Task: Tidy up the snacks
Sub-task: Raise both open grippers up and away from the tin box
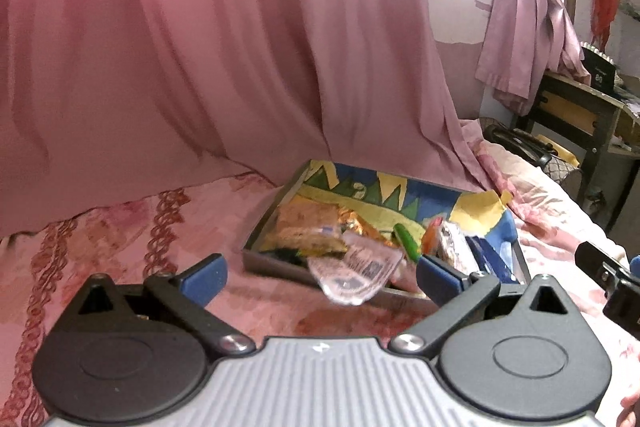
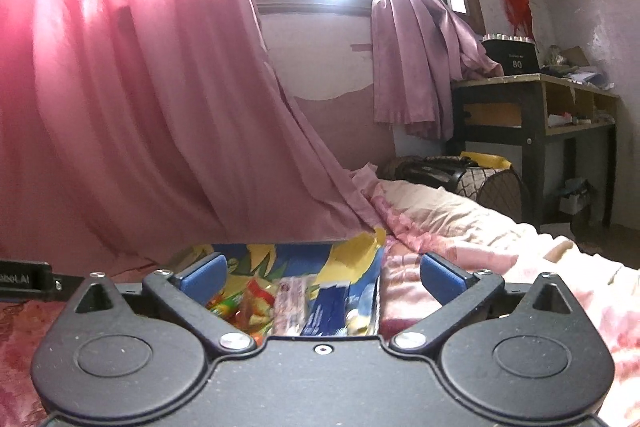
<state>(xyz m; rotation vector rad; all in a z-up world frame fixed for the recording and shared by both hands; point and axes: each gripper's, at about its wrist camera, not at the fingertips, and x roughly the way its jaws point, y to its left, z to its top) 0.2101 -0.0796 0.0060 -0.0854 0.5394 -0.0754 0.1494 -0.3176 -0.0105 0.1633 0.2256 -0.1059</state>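
Note:
A metal tray (image 1: 276,264) lined with blue, yellow and green paper sits on the pink bedspread. It holds several snack packets: a tan biscuit pack (image 1: 304,227), a gold wrapper (image 1: 356,221), a green stick (image 1: 406,241) and a silver pack (image 1: 452,245). A clear packet (image 1: 354,271) hangs blurred over the tray's near rim, between my left fingers but touching neither. My left gripper (image 1: 320,279) is open. My right gripper (image 2: 324,275) is open and empty, just above the tray (image 2: 280,255), over a pink packet (image 2: 290,303) and a blue packet (image 2: 326,307).
A pink curtain (image 1: 200,47) hangs close behind the tray. The bed runs to the right with a cream pillow (image 2: 432,211). A dark desk (image 2: 532,107) and a bag (image 2: 436,171) stand beyond it. The right gripper's body shows in the left wrist view (image 1: 612,279).

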